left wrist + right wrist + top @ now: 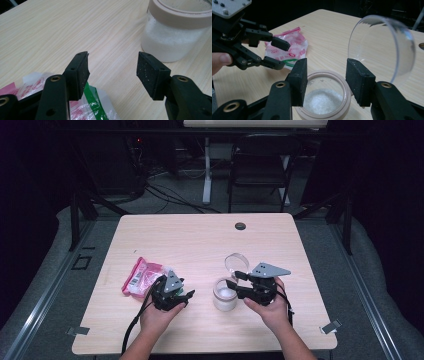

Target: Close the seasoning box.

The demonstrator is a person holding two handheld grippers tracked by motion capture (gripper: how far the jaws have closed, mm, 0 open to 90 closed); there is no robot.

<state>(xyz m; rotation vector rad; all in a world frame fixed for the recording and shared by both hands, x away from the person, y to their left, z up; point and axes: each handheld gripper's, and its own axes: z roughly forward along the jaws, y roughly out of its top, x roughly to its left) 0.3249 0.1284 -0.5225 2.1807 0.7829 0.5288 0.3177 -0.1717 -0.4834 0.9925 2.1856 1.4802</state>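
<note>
Two sets of tongs are at work over the tabletop [200, 240], one in each of the person's hands. The left tongs [186, 296] stand apart with nothing between the pads; they sit just right of a pink and white packet [141, 276] and point across bare wood toward the jar [224, 294]. From the left gripper view the packet [92, 105] lies under and behind the near jaw, not gripped, and the jar [175, 32] stands ahead to the right, well short of contact.

The right tongs [237, 285] hover above the open mouth of the jar. In the right gripper view their pads stand apart over the jar [324, 100], which holds white granules below a beige rim. A clear round lid [382, 47] stands on edge just beyond the right-hand pad; whether that pad touches or steadies it I cannot tell. No thing is pressed between the two pads.

Assessment: the jar is already uncovered, near the right of centre on the tabletop. The packet is sealed as far as can be seen and is not picked up. Remaining, by my judgement: taking up the packet, bringing it to the jar, and refitting the lid. Work is at an early stage.
</note>
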